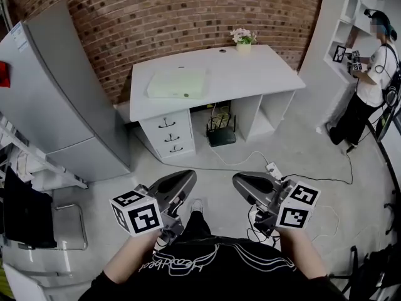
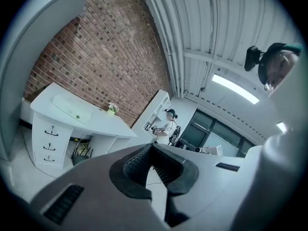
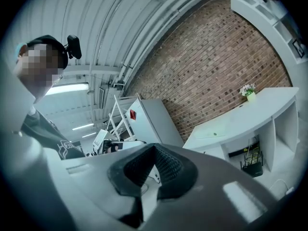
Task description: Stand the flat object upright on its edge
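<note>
Clearly not started: left gripper [image 1: 183,182] and right gripper [image 1: 243,182] clenched empty, well apart from pad [image 1: 178,83] lying flat on desk [image 1: 257,74]. Left: approach, grasp, tip onto edge.

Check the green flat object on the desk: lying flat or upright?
Lying flat: the flat object rests broad face down on the desk.

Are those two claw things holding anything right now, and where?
Nothing. The left gripper and right gripper are both shut and empty.
</note>
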### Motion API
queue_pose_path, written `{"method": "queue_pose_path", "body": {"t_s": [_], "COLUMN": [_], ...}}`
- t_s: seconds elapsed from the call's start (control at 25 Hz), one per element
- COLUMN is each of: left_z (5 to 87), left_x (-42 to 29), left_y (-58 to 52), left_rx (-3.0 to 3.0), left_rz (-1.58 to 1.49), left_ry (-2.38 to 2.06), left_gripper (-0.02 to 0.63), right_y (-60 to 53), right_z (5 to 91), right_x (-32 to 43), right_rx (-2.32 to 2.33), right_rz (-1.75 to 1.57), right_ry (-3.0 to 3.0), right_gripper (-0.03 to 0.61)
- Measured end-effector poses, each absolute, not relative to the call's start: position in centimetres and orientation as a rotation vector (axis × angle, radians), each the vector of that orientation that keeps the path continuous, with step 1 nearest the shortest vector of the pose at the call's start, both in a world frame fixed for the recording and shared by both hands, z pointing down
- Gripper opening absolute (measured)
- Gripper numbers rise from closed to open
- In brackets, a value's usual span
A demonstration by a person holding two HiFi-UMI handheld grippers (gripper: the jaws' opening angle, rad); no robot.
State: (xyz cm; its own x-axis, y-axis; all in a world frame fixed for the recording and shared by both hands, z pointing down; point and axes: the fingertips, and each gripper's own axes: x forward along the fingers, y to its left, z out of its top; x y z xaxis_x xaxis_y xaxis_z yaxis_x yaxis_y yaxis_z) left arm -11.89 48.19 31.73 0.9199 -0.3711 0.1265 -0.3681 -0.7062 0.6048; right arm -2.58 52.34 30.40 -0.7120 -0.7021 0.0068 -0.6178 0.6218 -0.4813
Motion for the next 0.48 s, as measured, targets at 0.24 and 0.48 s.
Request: {"method": "queue_pose_path", "body": {"t_s": [0.24,0.48], "left_z": [34.0,36.4], "left_x": [-12.1,-12.8], "left_y": [38.5,28.0], "left_rx": [2.390,2.328], "left_rz": [0.047,0.080], "left_ry": [-0.571,-0.603], "left_gripper": [0.002,0.003], "right_y": [43.0,33.4], "right_z": [32.5,34.6], "right_x": [-1.8,-2.0], "right_rx": [-1.117,-1.128], "right_rz": [-0.778,-0.867], "right_ry": [2.633,2.612], "right_gripper": [0.005,0.005]}}
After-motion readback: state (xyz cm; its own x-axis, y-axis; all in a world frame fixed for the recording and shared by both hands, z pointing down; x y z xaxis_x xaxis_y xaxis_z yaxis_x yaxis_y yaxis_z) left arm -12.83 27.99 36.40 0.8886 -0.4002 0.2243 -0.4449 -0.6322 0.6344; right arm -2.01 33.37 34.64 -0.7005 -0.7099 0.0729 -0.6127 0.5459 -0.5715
